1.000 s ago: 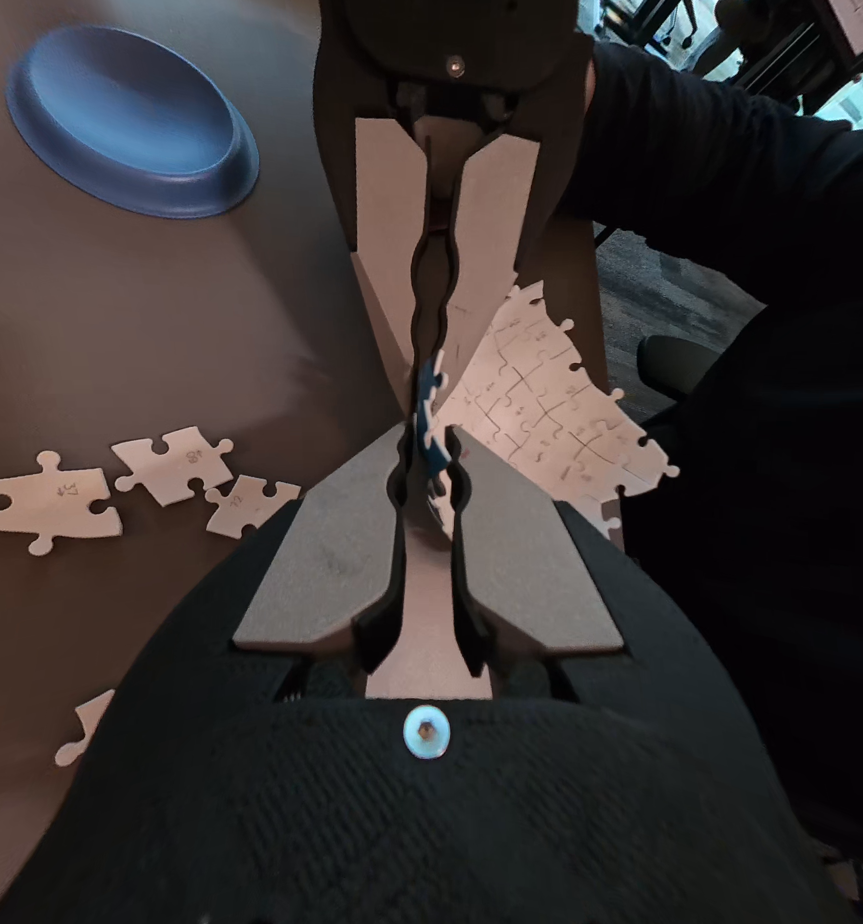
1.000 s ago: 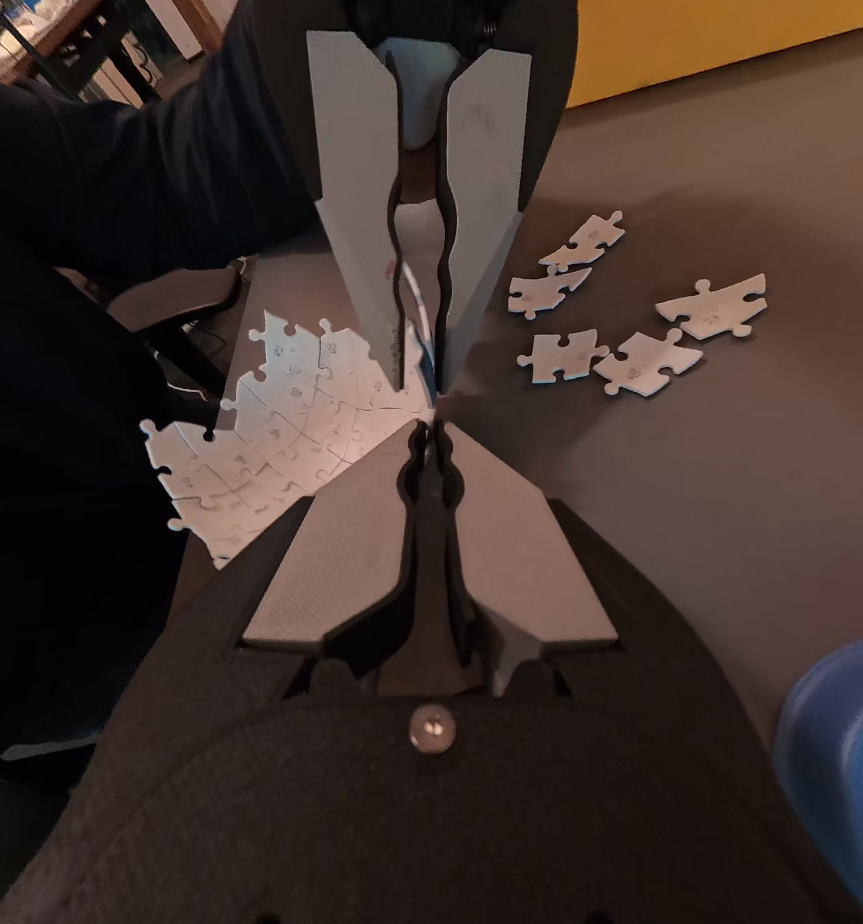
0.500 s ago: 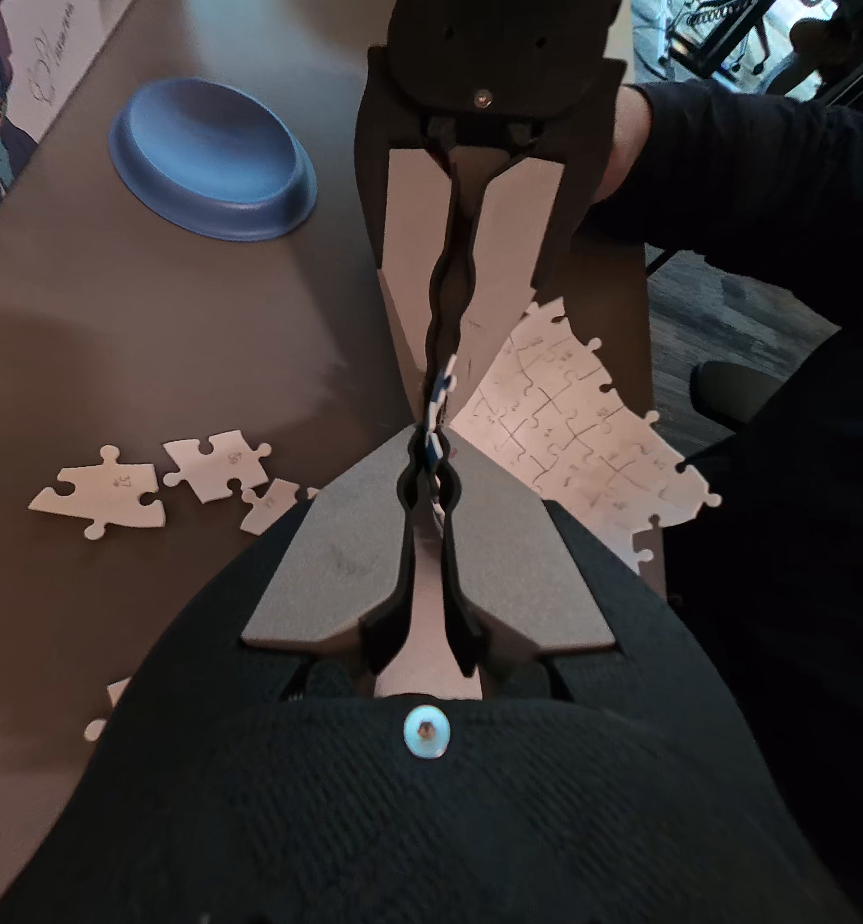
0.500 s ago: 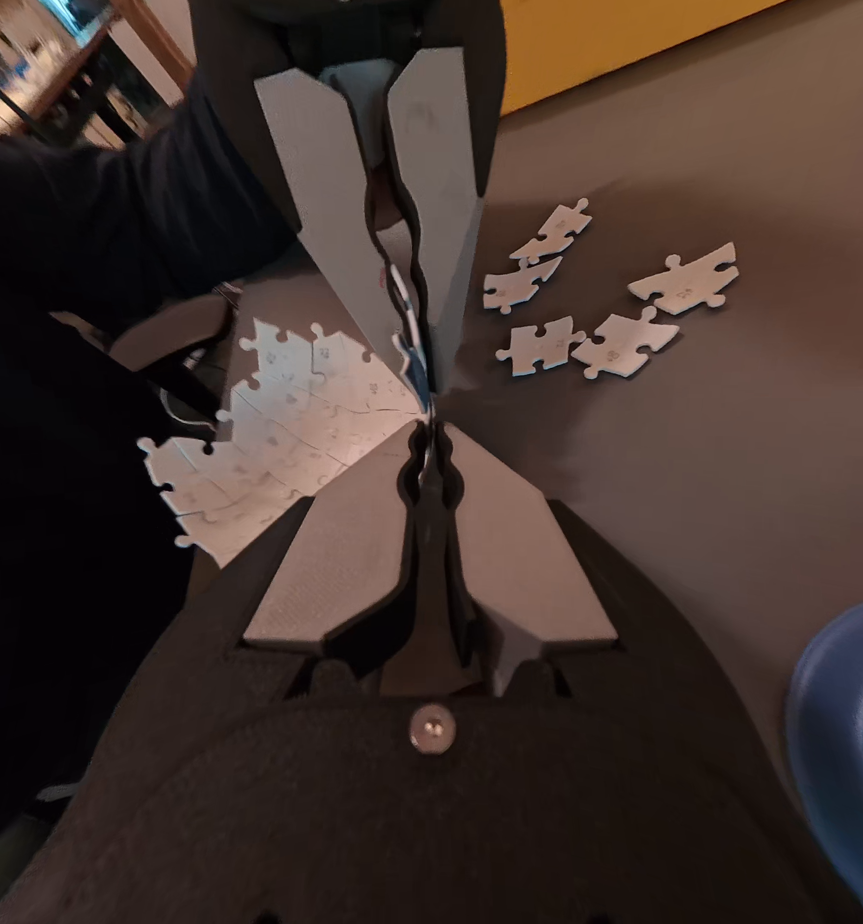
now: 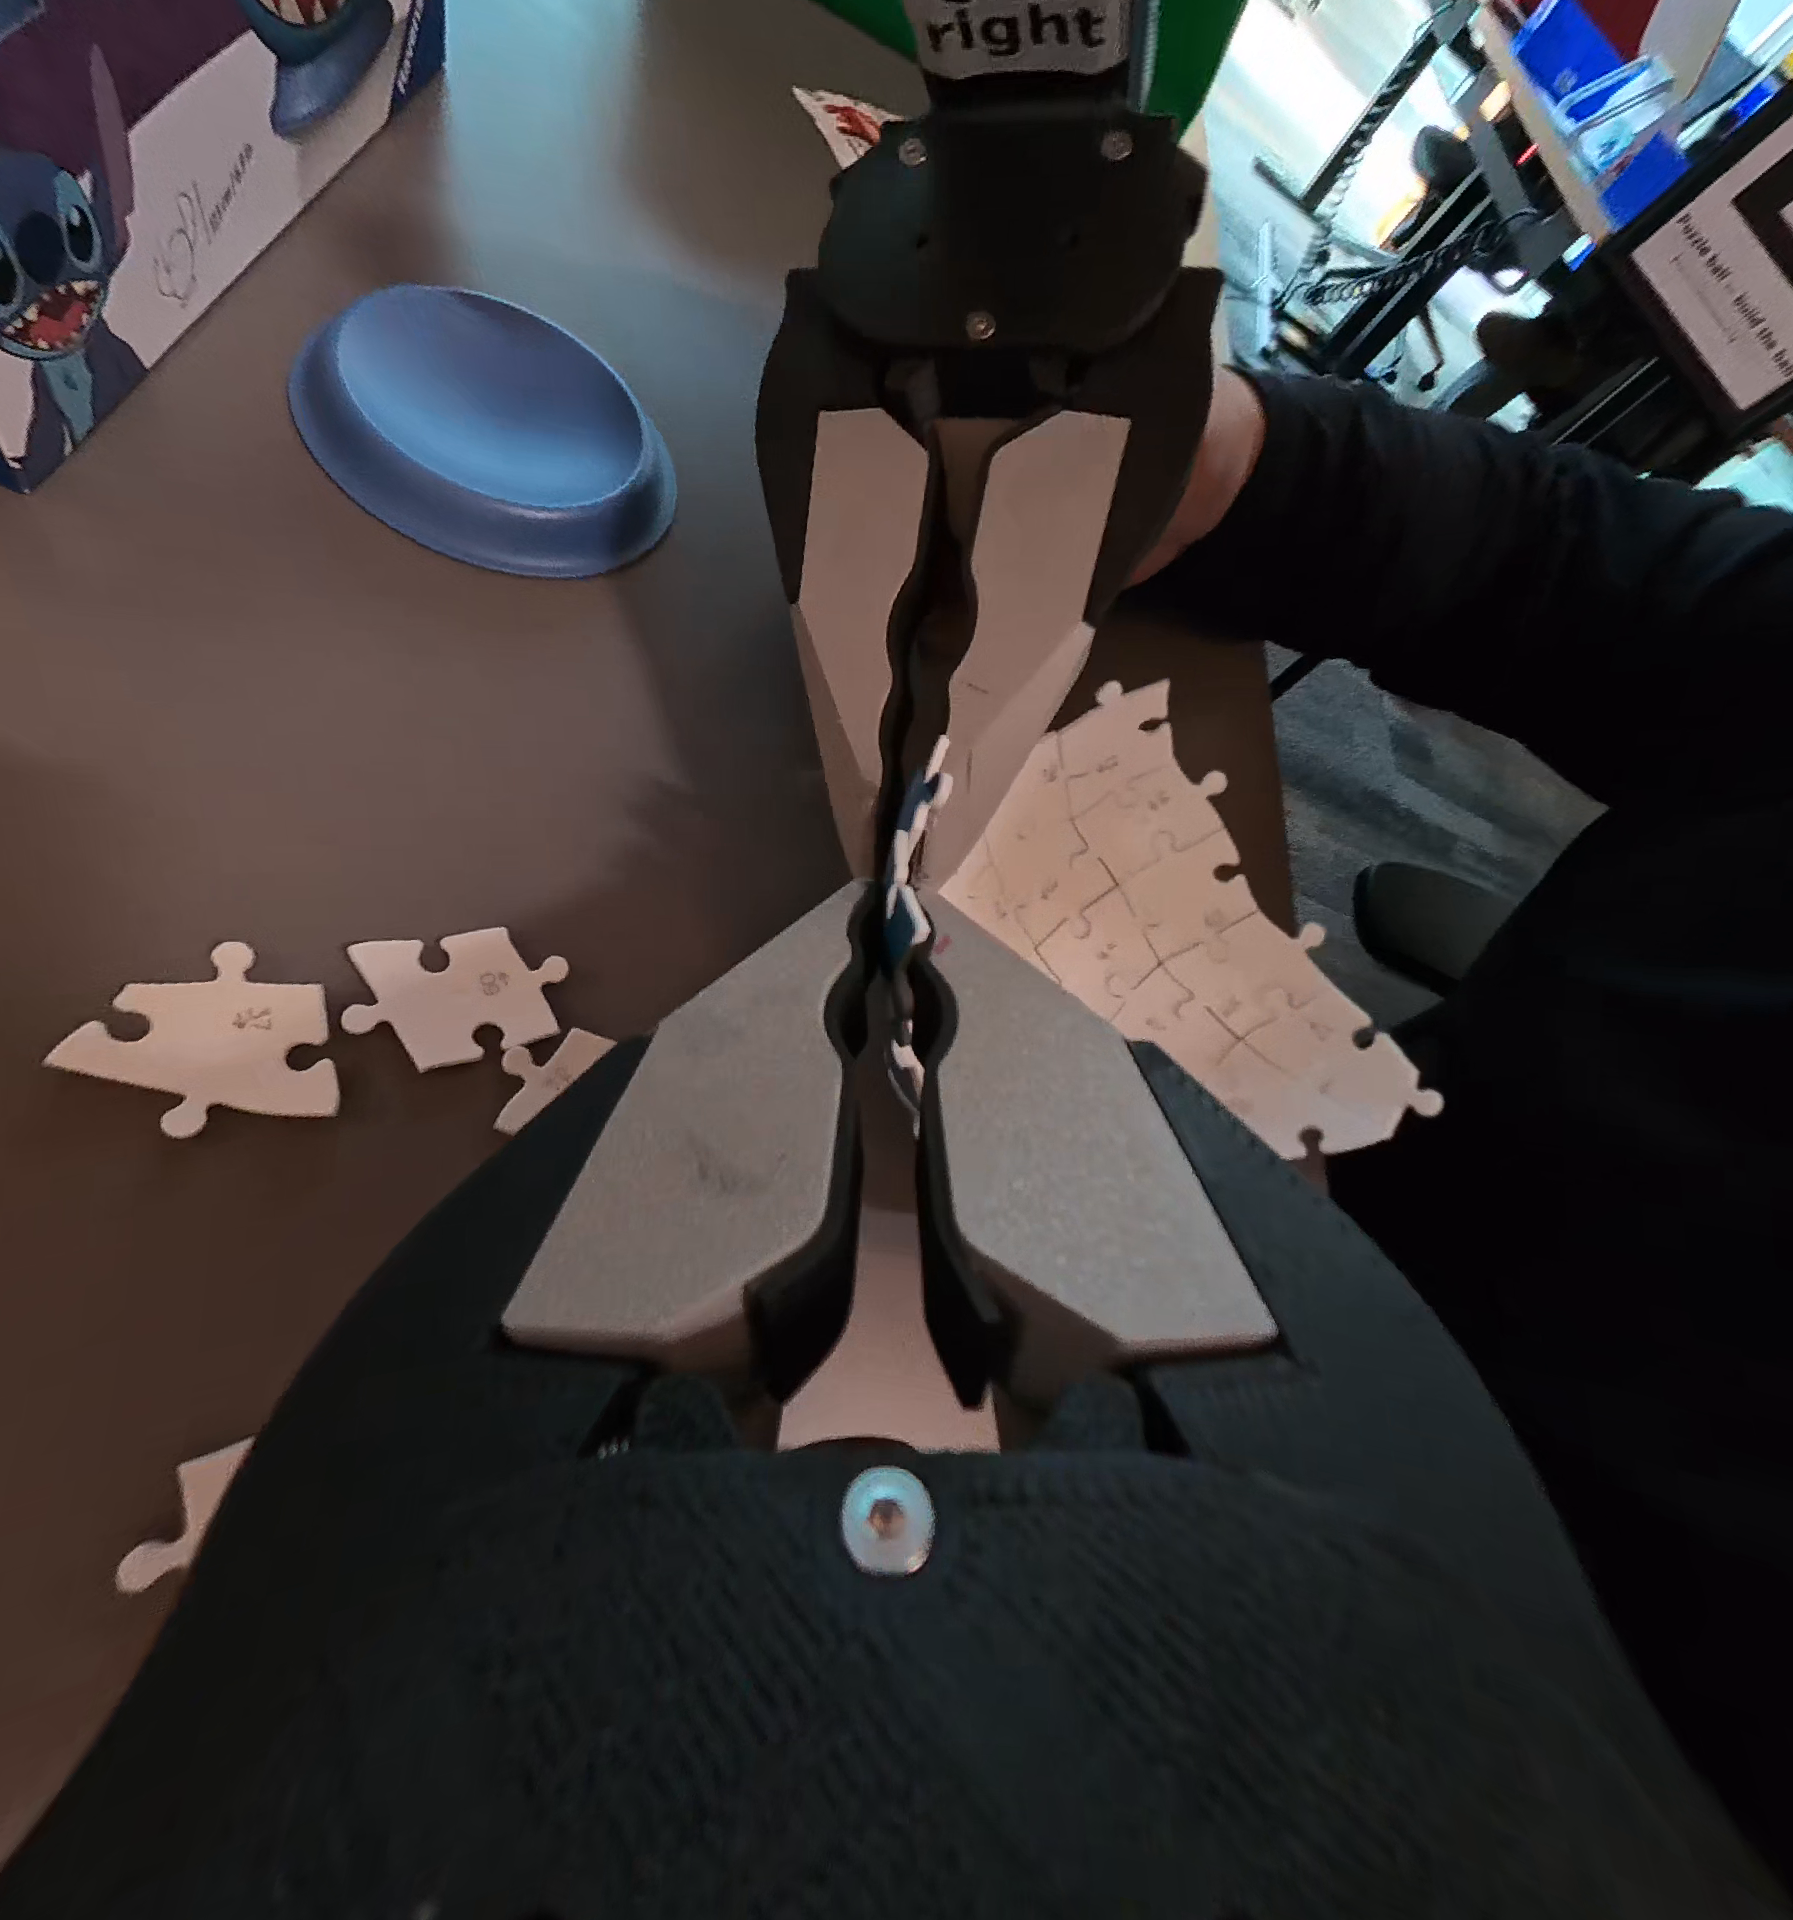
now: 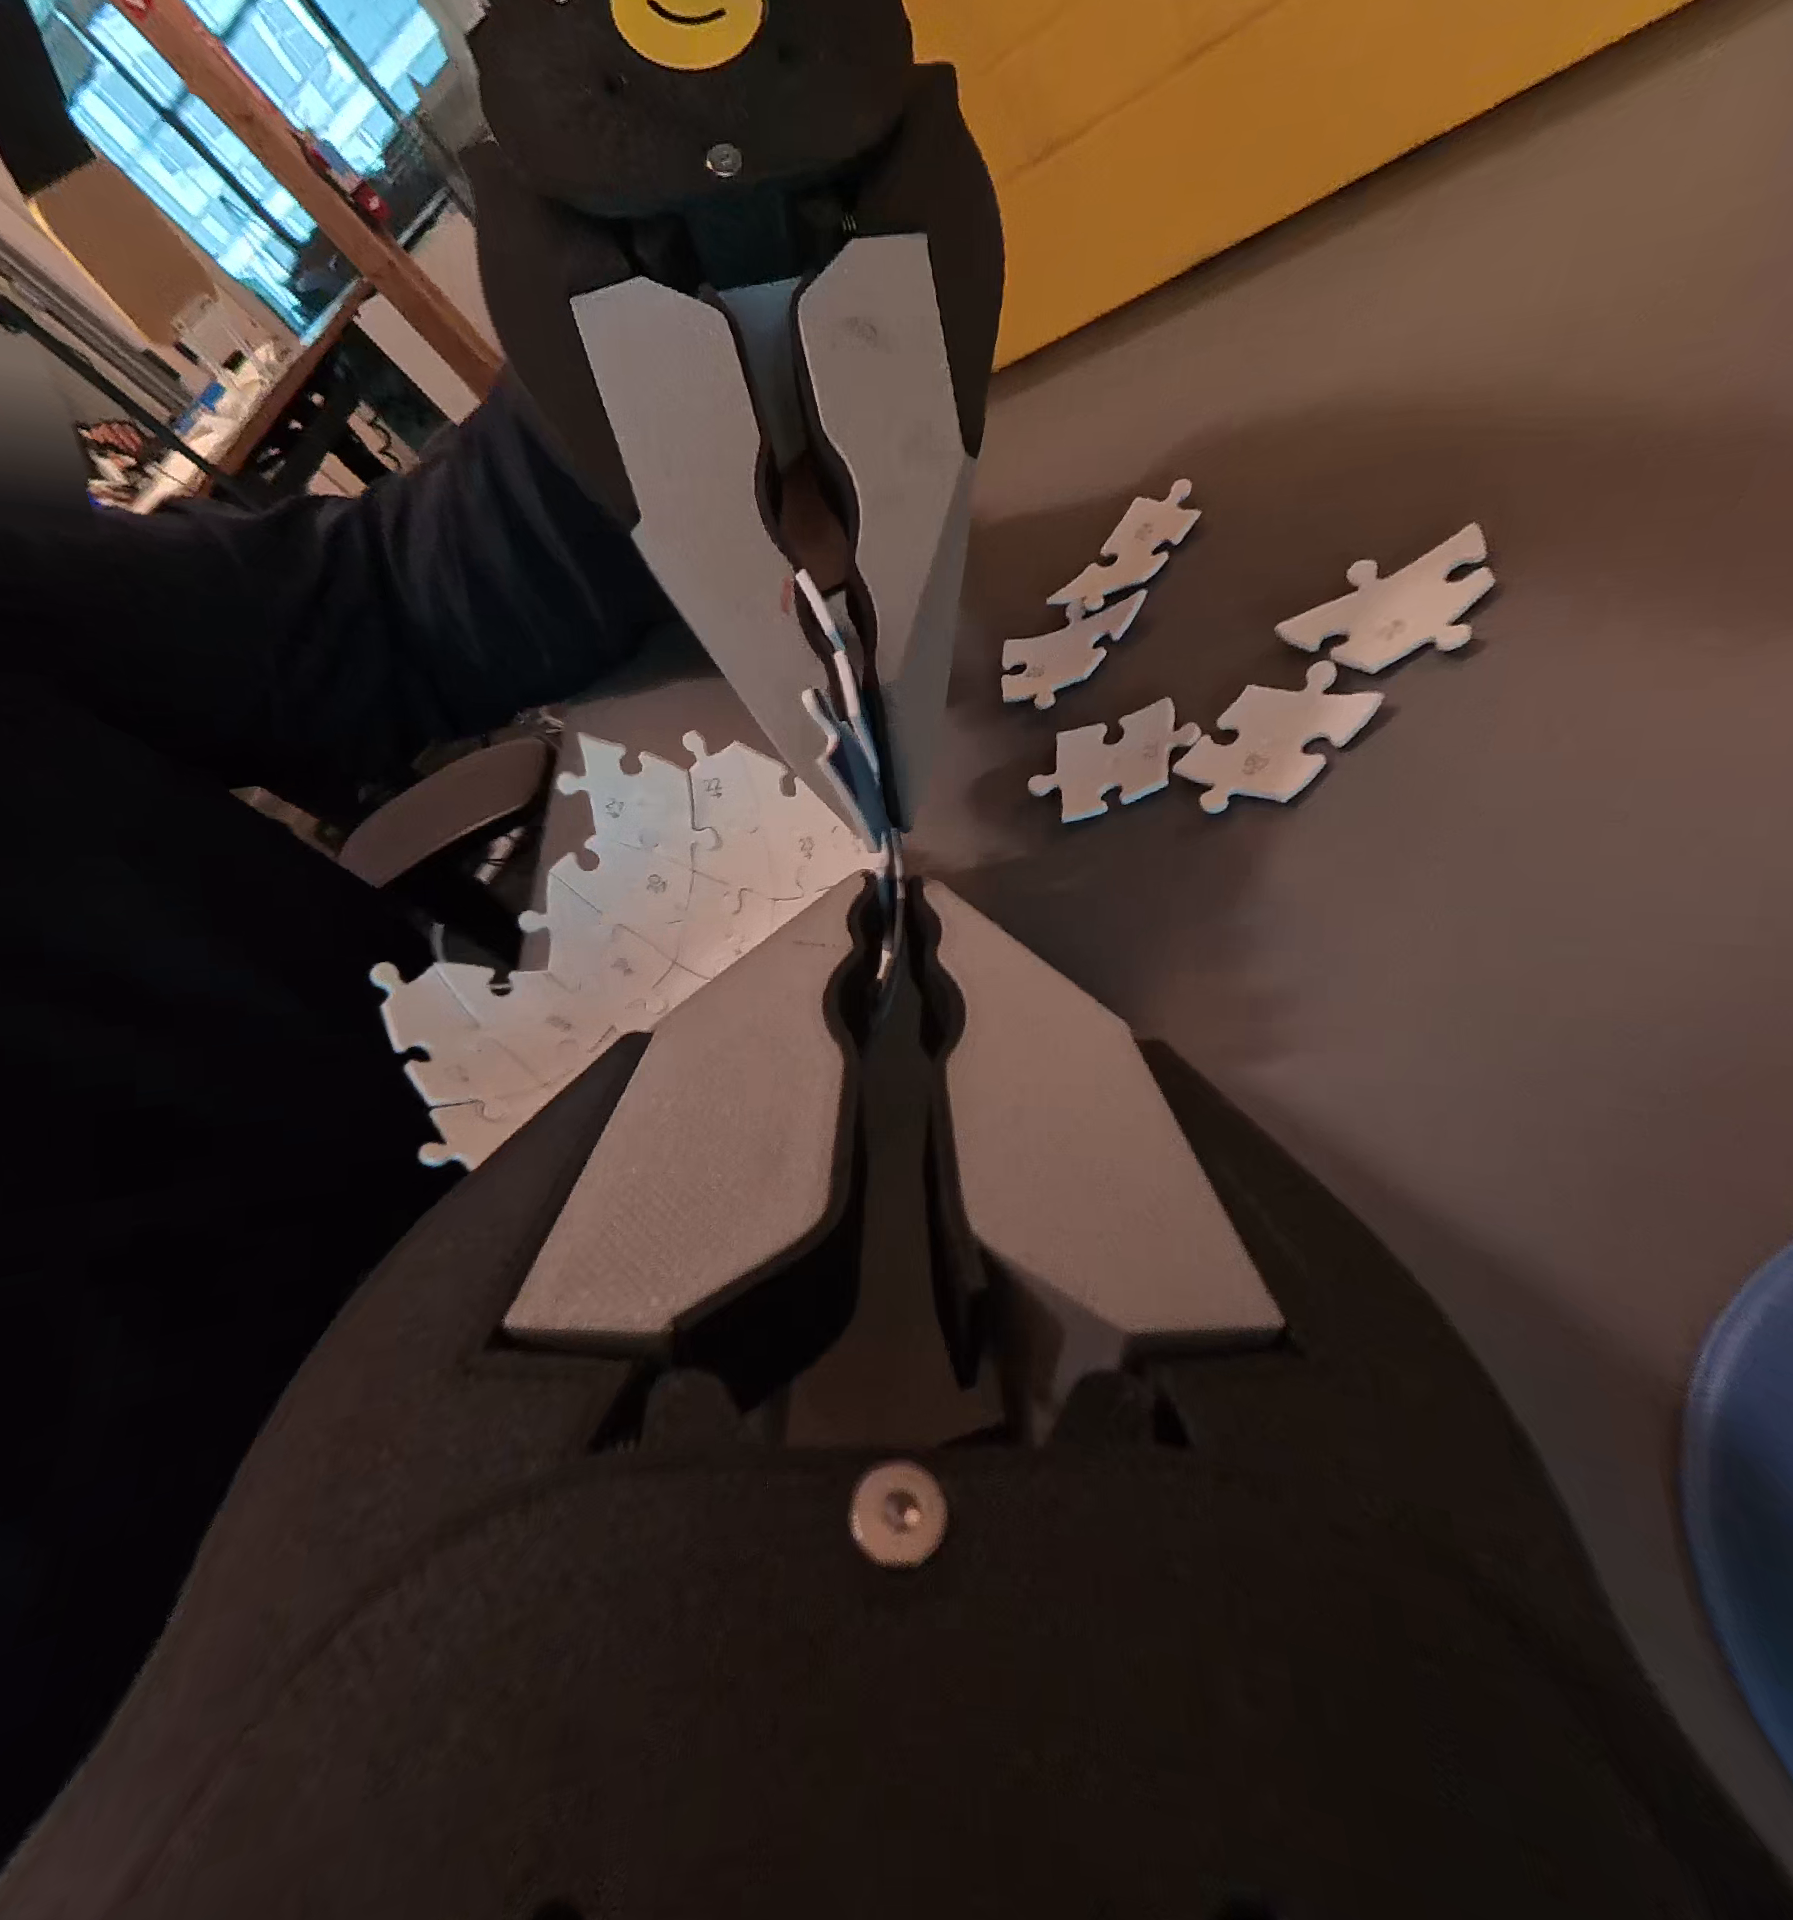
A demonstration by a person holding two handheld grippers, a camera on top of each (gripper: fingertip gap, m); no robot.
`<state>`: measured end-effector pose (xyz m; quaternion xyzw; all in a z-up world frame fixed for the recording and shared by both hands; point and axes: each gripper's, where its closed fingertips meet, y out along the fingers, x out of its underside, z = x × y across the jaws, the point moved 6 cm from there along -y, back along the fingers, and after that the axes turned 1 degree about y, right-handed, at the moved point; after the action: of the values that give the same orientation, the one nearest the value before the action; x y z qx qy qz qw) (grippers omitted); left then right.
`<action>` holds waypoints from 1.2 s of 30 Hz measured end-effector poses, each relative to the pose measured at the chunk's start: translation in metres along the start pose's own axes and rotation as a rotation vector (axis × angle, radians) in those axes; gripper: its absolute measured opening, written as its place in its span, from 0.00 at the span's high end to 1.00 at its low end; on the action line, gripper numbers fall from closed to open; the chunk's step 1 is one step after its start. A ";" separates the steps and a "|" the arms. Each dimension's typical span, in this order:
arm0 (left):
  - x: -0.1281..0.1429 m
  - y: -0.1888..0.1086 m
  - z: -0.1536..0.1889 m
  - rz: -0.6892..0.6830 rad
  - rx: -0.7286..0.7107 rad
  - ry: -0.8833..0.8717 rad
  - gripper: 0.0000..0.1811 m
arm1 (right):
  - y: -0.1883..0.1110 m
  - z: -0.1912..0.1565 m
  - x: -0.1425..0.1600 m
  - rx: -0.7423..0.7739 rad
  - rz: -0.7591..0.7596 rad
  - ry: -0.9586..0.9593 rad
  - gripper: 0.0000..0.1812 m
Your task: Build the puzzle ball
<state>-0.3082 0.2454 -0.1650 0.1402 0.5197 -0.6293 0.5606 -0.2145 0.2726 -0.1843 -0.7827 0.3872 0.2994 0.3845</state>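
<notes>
My left gripper (image 5: 892,920) and right gripper (image 6: 892,899) point at each other tip to tip above the table. The left is shut on a blue-and-white puzzle piece (image 5: 900,930) seen edge-on. The right gripper (image 5: 907,862) is shut on another edge-on piece (image 5: 918,805), and the two pieces touch between the tips. In the right wrist view the left gripper (image 6: 876,821) shows at the top with its piece (image 6: 850,748). An assembled curved section (image 5: 1162,935) lies white side up at the table edge, and also shows in the right wrist view (image 6: 663,914).
Loose white pieces (image 5: 206,1039) (image 5: 456,987) (image 6: 1120,769) (image 6: 1276,748) (image 6: 1391,613) lie on the brown table (image 5: 248,727). A blue dish (image 5: 476,436) (image 6: 1785,1455) and a puzzle box (image 5: 40,260) stand farther back. A person's dark sleeve (image 5: 1494,582) holds the right gripper. Both grippers' tips are close together, under 4 cm apart.
My left gripper's fingers have closed from a small gap onto the piece. Both grippers have risen and tilted, staying tip to tip, so more of the table and room shows.
</notes>
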 end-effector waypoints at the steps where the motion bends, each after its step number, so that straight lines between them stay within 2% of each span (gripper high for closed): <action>1: 0.001 0.000 -0.001 -0.016 -0.022 0.016 1.00 | 0.002 0.000 0.000 0.028 -0.011 -0.016 0.99; 5: 0.008 0.005 0.001 -0.105 -0.063 0.075 1.00 | 0.011 -0.001 0.006 0.081 -0.106 -0.077 0.99; 10: 0.004 -0.005 0.000 -0.077 -0.064 0.058 1.00 | -0.002 -0.005 0.001 0.057 -0.062 -0.097 0.97; 13: 0.003 -0.006 0.001 -0.078 -0.054 0.051 1.00 | 0.000 -0.008 -0.002 0.033 -0.045 -0.112 0.94; 15: 0.004 -0.005 0.002 -0.084 -0.048 0.053 1.00 | 0.003 -0.009 -0.004 0.036 -0.041 -0.121 0.95; 16: 0.004 -0.005 0.003 -0.089 -0.045 0.053 1.00 | 0.004 -0.008 -0.004 0.050 -0.045 -0.127 0.99; 21: 0.005 -0.005 0.000 -0.079 -0.038 0.021 1.00 | 0.005 -0.005 -0.003 0.068 -0.019 -0.104 1.00; 23: 0.006 -0.006 0.001 -0.068 0.031 -0.049 0.94 | 0.007 -0.004 -0.002 0.090 -0.014 -0.112 1.00; 25: 0.007 -0.008 -0.001 -0.055 0.066 -0.099 0.94 | 0.008 -0.005 -0.003 0.112 -0.006 -0.139 1.00; 32: 0.012 -0.009 -0.001 -0.133 -0.034 -0.005 0.98 | 0.012 -0.005 -0.001 0.114 -0.033 -0.126 1.00; 36: 0.014 -0.009 0.000 -0.142 -0.009 -0.028 0.96 | 0.014 -0.006 0.000 0.118 -0.039 -0.125 1.00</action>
<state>-0.3209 0.2362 -0.1712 0.0915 0.5231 -0.6673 0.5222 -0.2247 0.2621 -0.1862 -0.7459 0.3641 0.3167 0.4591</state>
